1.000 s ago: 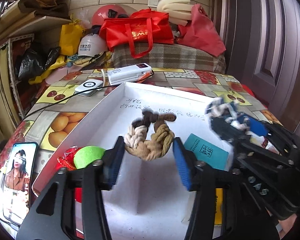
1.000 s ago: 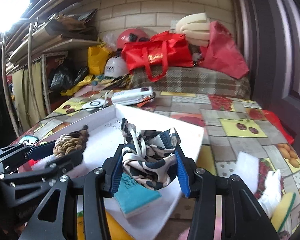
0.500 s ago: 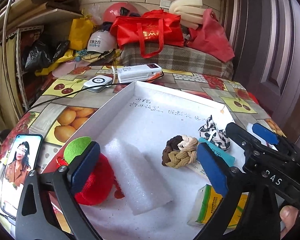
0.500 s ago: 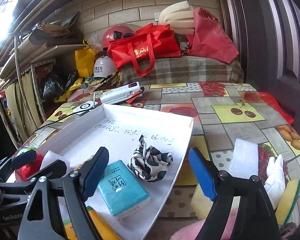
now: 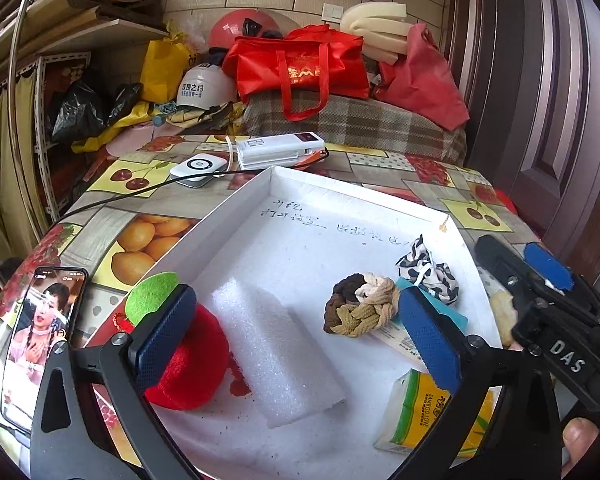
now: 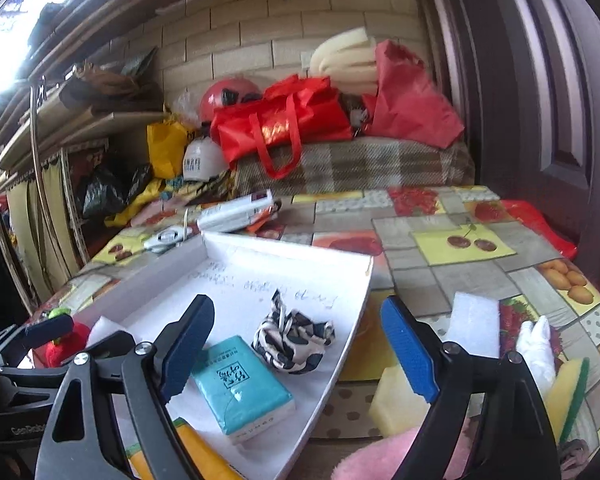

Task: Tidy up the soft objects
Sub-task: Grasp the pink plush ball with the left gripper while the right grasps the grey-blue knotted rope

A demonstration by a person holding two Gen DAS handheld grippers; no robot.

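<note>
Over the tray, left hand-held gripper [image 5: 296, 338]: jaws spread wide after just opening, nothing between the pads; the braided rope knot [image 5: 360, 306] lies on the tray floor just inside the right pad, apart from it.
Over the tray's near corner, right hand-held gripper [image 6: 298, 350]: jaws spread, having just opened; the black-and-white patterned cloth [image 6: 292, 338] lies loose on the tray between them, touched by neither pad.
White tray [image 5: 352, 196]: shallow, on the table [image 6: 452, 280]; handwriting on its floor too faint to read.
Teal tissue pack [image 6: 244, 394]: flat in the tray, just beside the cloth; in the left view mostly hidden behind the right pad.
White foam block [image 5: 276, 356]: lying in the tray, left of the knot.
Red plush with green top [image 5: 192, 364]: at the tray's left edge, partly covered by the left pad; its shape is hard to tell.
Yellow-green tissue pack [image 5: 420, 416]: near the tray's front, cut off by the gripper frame.
Phone [image 5: 44, 344]: screen lit, on the table left of the tray, its lower end cut off.
Sponges [image 6: 400, 400]: on the table right of the tray, partly hidden behind the right finger.
</note>
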